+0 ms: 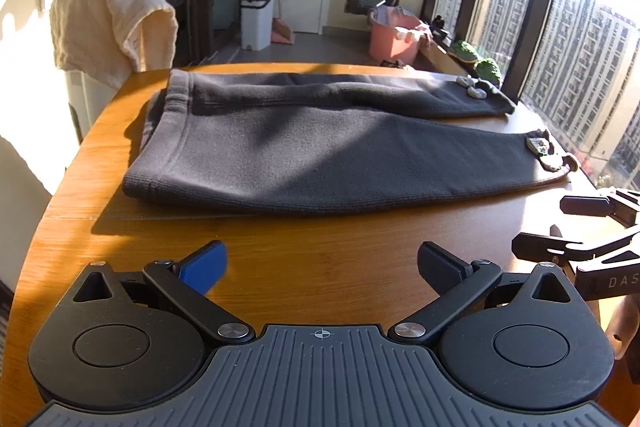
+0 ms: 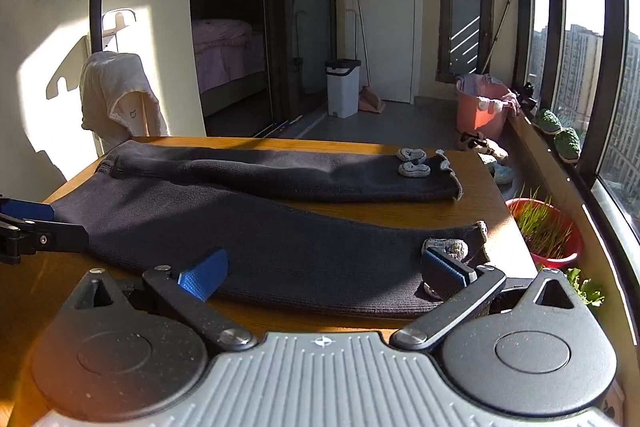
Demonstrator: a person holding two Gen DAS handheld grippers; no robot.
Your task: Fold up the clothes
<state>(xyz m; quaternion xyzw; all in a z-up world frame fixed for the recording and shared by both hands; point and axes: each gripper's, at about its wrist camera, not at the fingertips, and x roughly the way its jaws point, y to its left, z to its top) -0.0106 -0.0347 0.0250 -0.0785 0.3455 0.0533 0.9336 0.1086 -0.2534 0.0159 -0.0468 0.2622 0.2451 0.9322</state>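
Your left gripper (image 1: pixel 322 267) and right gripper (image 2: pixel 324 275) hover with fingers spread at the table's (image 1: pixel 280 251) near edge, ready to grasp the unfolded trousers (image 1: pixel 320 155).

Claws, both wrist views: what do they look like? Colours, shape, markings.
Left claw: black linkage fingers on round black hubs, ribbed grey body with a crosshair mark; one pad blue, the other looks dark. Right claw: same build, both pads blue. Seen from the left view, its side reads "DAS". No cables visible.
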